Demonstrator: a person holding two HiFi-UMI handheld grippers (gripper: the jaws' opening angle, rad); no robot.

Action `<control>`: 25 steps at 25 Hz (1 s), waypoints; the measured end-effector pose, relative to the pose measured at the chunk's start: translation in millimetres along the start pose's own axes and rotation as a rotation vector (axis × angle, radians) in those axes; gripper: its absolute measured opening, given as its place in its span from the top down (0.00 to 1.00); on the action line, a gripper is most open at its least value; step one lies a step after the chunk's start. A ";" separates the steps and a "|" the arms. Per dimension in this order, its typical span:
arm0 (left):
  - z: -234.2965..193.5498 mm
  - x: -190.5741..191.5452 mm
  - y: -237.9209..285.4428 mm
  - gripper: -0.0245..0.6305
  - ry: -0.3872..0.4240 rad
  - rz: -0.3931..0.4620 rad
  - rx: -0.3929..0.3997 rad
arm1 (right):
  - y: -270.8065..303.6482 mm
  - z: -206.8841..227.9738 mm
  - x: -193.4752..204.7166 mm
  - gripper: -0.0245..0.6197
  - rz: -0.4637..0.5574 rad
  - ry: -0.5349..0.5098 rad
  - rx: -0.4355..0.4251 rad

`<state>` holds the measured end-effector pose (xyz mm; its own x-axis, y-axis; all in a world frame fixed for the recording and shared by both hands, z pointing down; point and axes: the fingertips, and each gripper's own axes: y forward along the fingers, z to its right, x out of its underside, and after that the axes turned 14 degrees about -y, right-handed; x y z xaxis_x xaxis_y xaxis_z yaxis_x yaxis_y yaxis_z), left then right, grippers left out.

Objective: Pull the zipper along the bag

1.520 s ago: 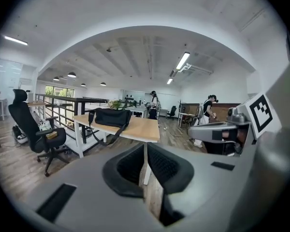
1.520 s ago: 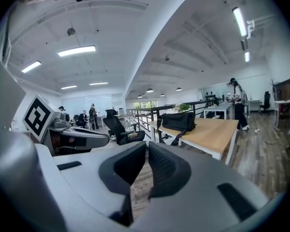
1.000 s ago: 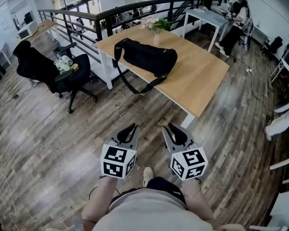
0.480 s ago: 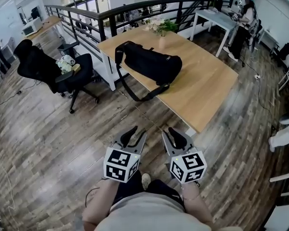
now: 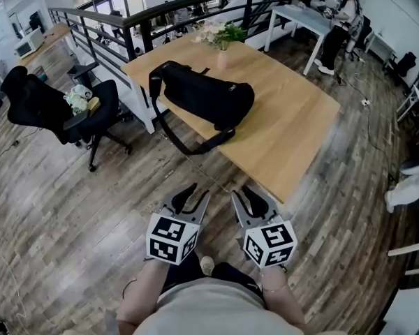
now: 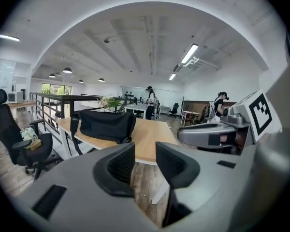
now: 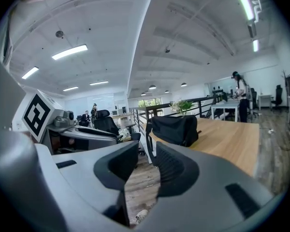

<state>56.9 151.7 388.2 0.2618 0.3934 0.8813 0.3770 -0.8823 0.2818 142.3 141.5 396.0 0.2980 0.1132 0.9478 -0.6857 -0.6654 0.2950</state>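
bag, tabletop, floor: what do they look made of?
Bag: black woven fabric, probably nylon or polyester; matte, with a soft, sagging shape.
Tabletop: light wood or wood-look laminate, can't tell which; smooth, with an even pale grain.
Floor: grey-brown planks, wood or vinyl; visible plank seams and a slight sheen.

Our head camera sits high and looks steeply down at the floor (image 5: pixel 70 208). The left gripper (image 5: pixel 197 194) and right gripper (image 5: pixel 246 192) show at the bottom middle, close to us. The table (image 5: pixel 286 124) and bag (image 5: pixel 206 96) sit in the upper middle, far off. Each gripper camera rides low and looks almost level along its own two jaws. The jaws have just been opening, with nothing between them, and fill the bottom of each frame, very near. All three views share the table and bag. Each gripper view also catches the other gripper at a side edge.
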 end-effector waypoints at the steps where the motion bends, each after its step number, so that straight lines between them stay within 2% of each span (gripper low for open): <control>1: -2.5 -6.0 9.4 0.77 0.003 -0.001 0.013 | 6.0 6.8 -1.7 0.80 -0.002 0.002 0.011; 11: -56.0 -81.3 99.5 0.77 0.072 -0.009 0.103 | 97.6 59.1 -44.1 0.80 0.001 -0.023 0.069; 18: -106.9 -122.0 144.0 0.77 0.105 -0.028 0.145 | 163.0 97.7 -71.6 0.80 0.024 -0.003 0.159; 21: -121.9 -131.3 159.2 0.77 0.111 -0.041 0.172 | 181.9 106.9 -73.1 0.80 0.017 0.018 0.201; 25: -127.4 -125.8 176.0 0.77 0.101 -0.075 0.224 | 196.3 109.0 -65.4 0.80 -0.010 0.044 0.232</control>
<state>-22.9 -86.0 375.3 0.1398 0.4179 0.8977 0.5822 -0.7680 0.2668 60.6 -77.0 378.8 0.2717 0.1495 0.9507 -0.5098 -0.8155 0.2739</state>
